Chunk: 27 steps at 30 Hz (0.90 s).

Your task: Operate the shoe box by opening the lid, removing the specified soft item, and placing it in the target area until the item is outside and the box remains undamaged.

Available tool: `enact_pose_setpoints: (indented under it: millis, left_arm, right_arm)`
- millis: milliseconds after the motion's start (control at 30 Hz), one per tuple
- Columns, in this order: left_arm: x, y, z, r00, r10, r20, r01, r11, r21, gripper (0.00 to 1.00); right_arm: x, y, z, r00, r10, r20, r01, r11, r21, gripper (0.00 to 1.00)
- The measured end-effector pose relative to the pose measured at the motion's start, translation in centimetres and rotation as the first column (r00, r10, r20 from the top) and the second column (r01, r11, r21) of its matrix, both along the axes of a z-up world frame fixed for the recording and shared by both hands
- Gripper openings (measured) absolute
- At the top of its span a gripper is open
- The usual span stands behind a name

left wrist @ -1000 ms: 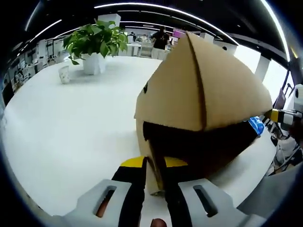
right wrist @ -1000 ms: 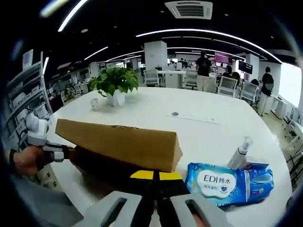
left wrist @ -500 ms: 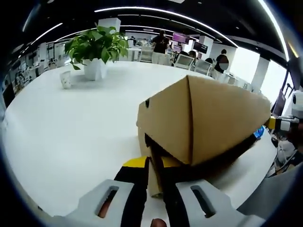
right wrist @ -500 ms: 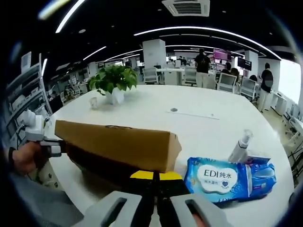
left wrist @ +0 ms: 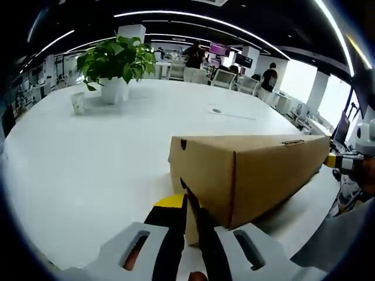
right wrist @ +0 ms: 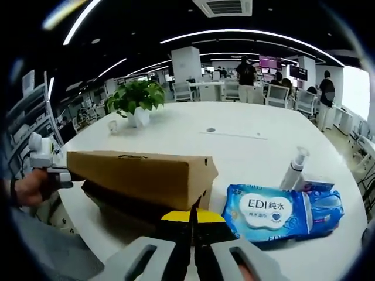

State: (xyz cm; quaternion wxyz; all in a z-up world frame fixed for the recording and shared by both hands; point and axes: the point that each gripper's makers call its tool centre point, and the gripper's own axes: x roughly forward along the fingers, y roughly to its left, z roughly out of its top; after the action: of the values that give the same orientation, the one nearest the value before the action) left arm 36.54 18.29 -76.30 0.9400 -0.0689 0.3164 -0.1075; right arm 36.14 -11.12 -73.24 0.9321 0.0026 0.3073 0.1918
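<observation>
A brown cardboard shoe box (left wrist: pixel 252 170) lies on the white table (left wrist: pixel 88 158) with its lid down over the base. My left gripper (left wrist: pixel 192 219) is shut on the lid's lower edge at the near end of the box. At the opposite end, my right gripper (right wrist: pixel 193 219) is shut on the lid edge of the shoe box (right wrist: pixel 135 172). The right gripper (left wrist: pixel 338 159) also appears at the far end in the left gripper view. The left gripper (right wrist: pixel 61 174), held by a hand, appears in the right gripper view. What is inside the box is hidden.
A blue pack of wet wipes (right wrist: pixel 275 211) lies right of the box, with a white pump bottle (right wrist: pixel 293 172) behind it. A potted plant (left wrist: pixel 114 58) and a small cup (left wrist: pixel 78 102) stand far back. People and office chairs are beyond the table (right wrist: pixel 234 140).
The lid was tilted up with a dark gap under it; it has come down onto the box. Both grippers have kept their hold on its ends.
</observation>
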Motion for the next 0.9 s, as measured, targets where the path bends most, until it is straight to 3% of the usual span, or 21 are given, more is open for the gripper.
enact_pose_setpoints:
  millis: [600,900]
  left_arm:
    - [-2.1,-0.4,1.5,0.998,-0.06,0.013,0.06,0.998,0.002,0.0]
    - [-2.7,0.3,1.2,0.996,-0.089,0.004,0.089,0.996,-0.001,0.0]
  right_arm:
    - [-0.2,0.1,0.0,1.0,0.01,0.013,-0.011,0.998,0.059,0.0]
    - [-0.4,0.1,-0.5,0.999,0.052,0.009,-0.053,0.995,0.08,0.0]
